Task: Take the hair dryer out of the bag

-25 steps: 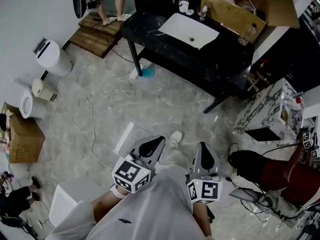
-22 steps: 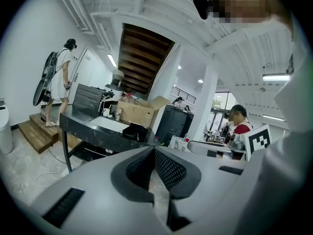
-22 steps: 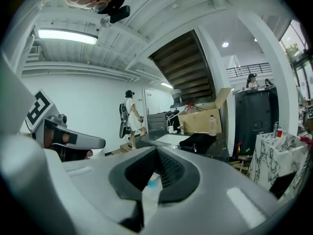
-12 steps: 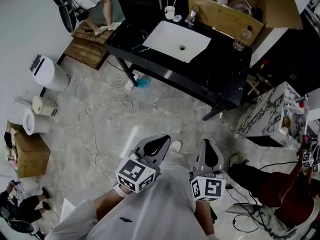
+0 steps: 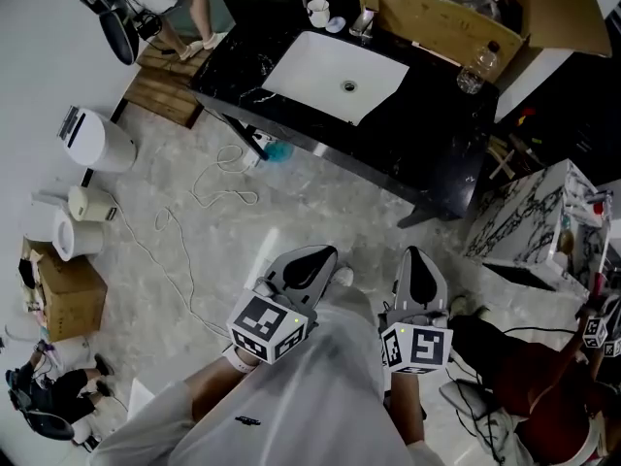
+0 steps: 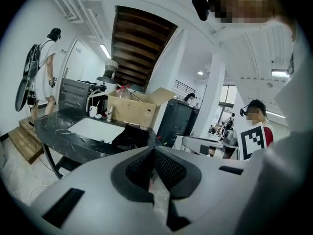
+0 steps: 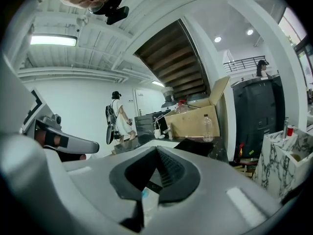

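A black marble table [image 5: 417, 153] with a white inset sink [image 5: 335, 61] stands ahead. On it, near the cardboard box, lies a dark bag-like shape [image 6: 128, 137], also seen as a black lump [image 7: 196, 146] in the right gripper view. No hair dryer shows. My left gripper [image 5: 312, 260] and right gripper [image 5: 419, 265] are held side by side over the floor, well short of the table. Both are shut with nothing between the jaws [image 6: 154, 153] [image 7: 156, 153].
An open cardboard box [image 5: 466, 17], a plastic bottle [image 5: 473, 71] and a white cup [image 5: 318, 13] sit at the table's back. A white cable [image 5: 209, 187] trails over the floor. A marble-patterned cabinet [image 5: 543, 221] and a seated person [image 5: 543, 367] are at right, white bins [image 5: 92, 139] at left.
The table and sink have slid closer and lower in the head view as I walk toward them. Both grippers keep their place before me, still shut.
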Demonstrator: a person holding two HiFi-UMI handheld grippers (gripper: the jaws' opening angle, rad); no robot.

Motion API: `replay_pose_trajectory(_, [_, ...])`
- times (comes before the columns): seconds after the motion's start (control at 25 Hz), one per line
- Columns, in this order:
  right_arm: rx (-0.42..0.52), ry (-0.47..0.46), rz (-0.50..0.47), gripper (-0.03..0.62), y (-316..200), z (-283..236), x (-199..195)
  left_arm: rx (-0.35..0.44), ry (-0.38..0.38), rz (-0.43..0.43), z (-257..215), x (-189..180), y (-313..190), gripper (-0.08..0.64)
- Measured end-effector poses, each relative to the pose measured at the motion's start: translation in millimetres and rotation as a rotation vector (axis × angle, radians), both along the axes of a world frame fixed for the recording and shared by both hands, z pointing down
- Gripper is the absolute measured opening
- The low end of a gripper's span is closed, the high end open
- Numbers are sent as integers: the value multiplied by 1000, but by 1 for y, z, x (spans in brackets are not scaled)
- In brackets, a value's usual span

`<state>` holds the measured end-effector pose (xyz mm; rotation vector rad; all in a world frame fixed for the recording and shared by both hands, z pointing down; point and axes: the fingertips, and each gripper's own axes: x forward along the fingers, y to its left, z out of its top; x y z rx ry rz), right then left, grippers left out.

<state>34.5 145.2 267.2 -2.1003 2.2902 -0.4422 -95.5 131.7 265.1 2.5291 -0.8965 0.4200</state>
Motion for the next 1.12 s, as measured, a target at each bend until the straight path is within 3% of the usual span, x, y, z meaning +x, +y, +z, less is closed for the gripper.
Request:
replay_pose_trajectory(0.48, [-34,-50,86,11,-26,17,26,11,-9,73,4,25,-50,8])
replay_pose_trajectory(1.12, [-30,8,281,11,-155,-5,27,44,23,310,-3,46,-207,8])
